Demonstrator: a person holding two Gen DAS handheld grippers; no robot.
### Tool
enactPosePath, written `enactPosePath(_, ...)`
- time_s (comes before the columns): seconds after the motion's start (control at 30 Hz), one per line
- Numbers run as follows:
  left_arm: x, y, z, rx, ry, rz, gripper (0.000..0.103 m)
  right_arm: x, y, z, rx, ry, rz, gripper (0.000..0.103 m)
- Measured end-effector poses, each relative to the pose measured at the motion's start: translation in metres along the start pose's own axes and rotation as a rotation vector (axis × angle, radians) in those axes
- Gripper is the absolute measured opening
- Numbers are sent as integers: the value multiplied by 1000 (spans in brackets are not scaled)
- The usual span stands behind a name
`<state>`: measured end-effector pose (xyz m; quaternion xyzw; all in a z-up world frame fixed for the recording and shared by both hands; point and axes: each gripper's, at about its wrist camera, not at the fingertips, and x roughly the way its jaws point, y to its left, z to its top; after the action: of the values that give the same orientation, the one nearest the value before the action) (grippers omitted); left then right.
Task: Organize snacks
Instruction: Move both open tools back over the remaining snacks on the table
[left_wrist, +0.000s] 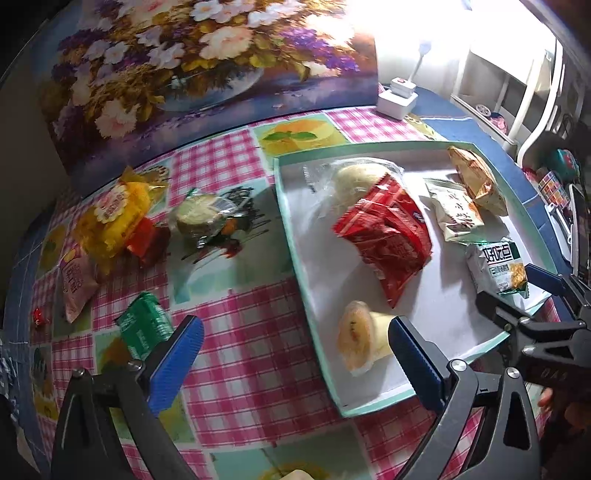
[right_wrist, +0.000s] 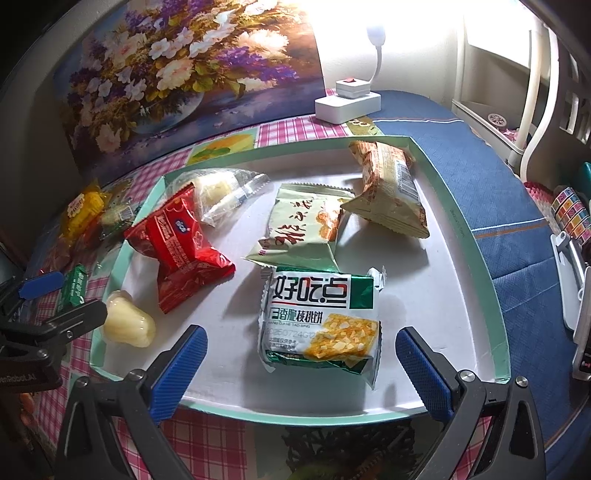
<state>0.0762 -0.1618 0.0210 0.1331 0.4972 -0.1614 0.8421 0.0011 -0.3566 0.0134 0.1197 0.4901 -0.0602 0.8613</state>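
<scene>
A shallow white tray with a mint rim (left_wrist: 291, 236) (right_wrist: 476, 236) holds several snacks: a red packet (left_wrist: 384, 232) (right_wrist: 177, 243), a green-and-white biscuit packet (left_wrist: 495, 264) (right_wrist: 321, 321), a beige packet (right_wrist: 303, 225), an orange-patterned packet (right_wrist: 391, 192), a clear-wrapped bun (left_wrist: 354, 177) and a jelly cup (left_wrist: 360, 338) (right_wrist: 127, 323). Loose on the tablecloth, left of the tray, lie a small green packet (left_wrist: 144, 325), a yellow packet (left_wrist: 114, 218), a pink packet (left_wrist: 75, 284) and a round wrapped cake (left_wrist: 199, 214). My left gripper (left_wrist: 295, 354) is open above the tray's left rim. My right gripper (right_wrist: 301, 362) is open just in front of the biscuit packet.
A flower painting (left_wrist: 184, 66) stands at the table's back edge. A white power adapter with a lamp (right_wrist: 347, 99) sits behind the tray. A white shelf (right_wrist: 517, 92) and small items (right_wrist: 569, 214) crowd the right side. A small red sweet (left_wrist: 38, 316) lies far left.
</scene>
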Motion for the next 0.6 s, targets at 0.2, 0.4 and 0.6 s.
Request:
enactPosePath(0.2,-21,66,-9,-156,-80,100,100,-12,11,9,-12,-54,24,103)
enactPosePath(0.4,-41,142,-31,-340,-149,218,100,-21,51,28,-108,-83,47,103)
enactPosePath(0.6,-38,194,-59,-456,-130,252,100,-20,115,39,-242,-80,106,103)
